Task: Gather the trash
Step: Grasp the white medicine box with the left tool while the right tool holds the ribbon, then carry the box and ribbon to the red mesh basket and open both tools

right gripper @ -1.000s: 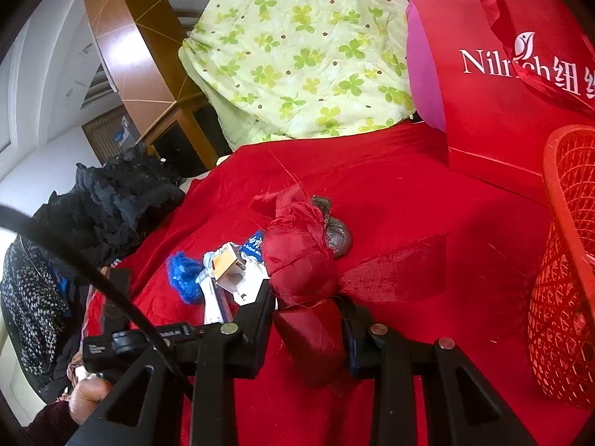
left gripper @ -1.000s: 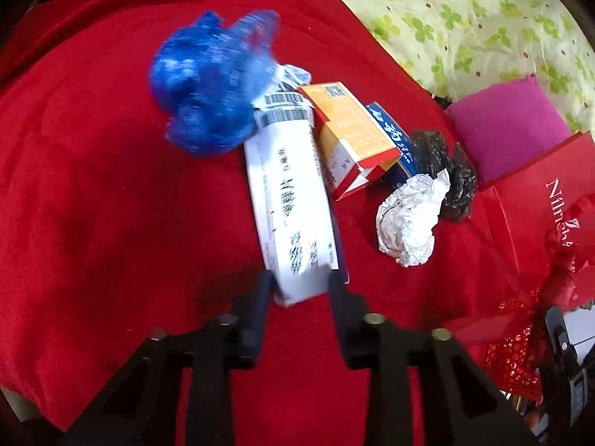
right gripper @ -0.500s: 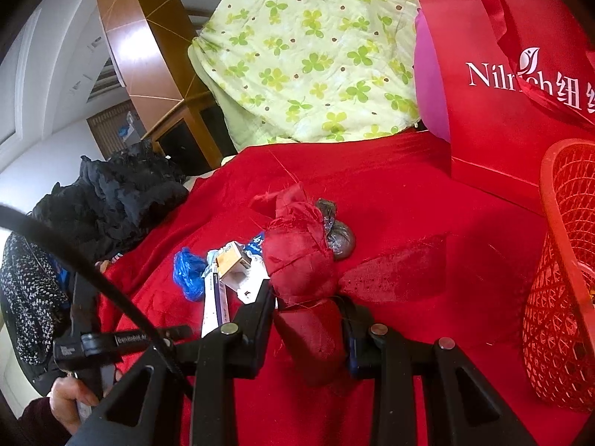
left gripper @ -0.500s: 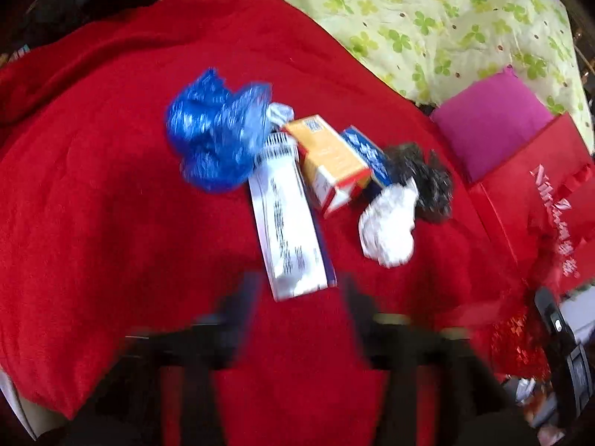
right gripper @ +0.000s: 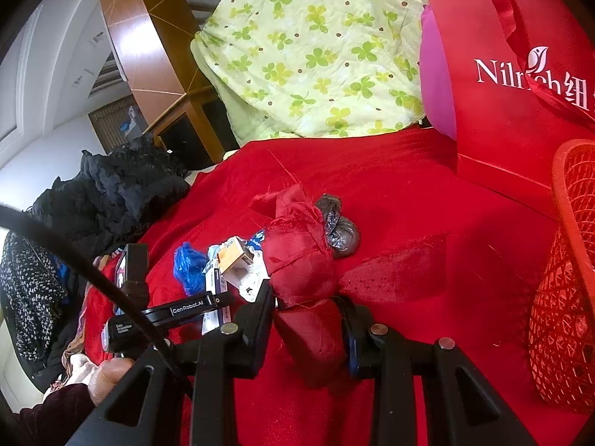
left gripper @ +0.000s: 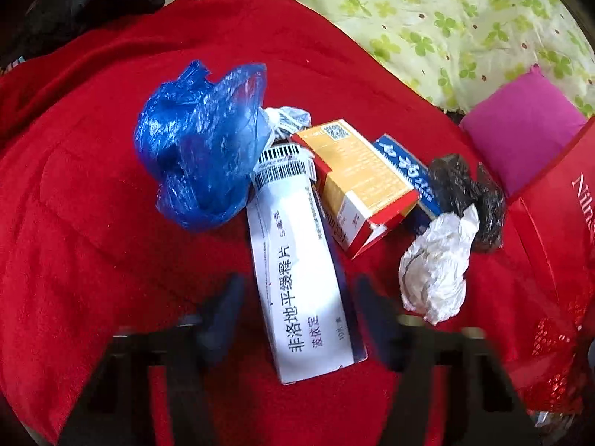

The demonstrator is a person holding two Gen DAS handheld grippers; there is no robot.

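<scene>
A pile of trash lies on the red blanket (left gripper: 93, 223): a blue plastic bag (left gripper: 200, 145), a long white medicine box (left gripper: 301, 275), an orange box (left gripper: 357, 182), a blue box (left gripper: 405, 163), a black plastic wad (left gripper: 468, 193) and a crumpled white paper (left gripper: 438, 264). My left gripper (left gripper: 301, 319) is open, its blurred fingers on either side of the white box's near end. My right gripper (right gripper: 305, 312) is shut on a red cloth bundle (right gripper: 301, 271), above the blanket beside the red mesh basket (right gripper: 565, 278).
A red gift bag (right gripper: 513, 85) and a magenta pillow (left gripper: 520, 130) stand at the right. A green clover quilt (right gripper: 316, 48) lies behind. Dark clothes (right gripper: 119, 193) are heaped at the left. The left gripper's body shows in the right wrist view (right gripper: 167, 312).
My left gripper pulled back from the white box, opened wide, then came forward again around its near end. My right gripper kept hold of the red bundle and barely moved.
</scene>
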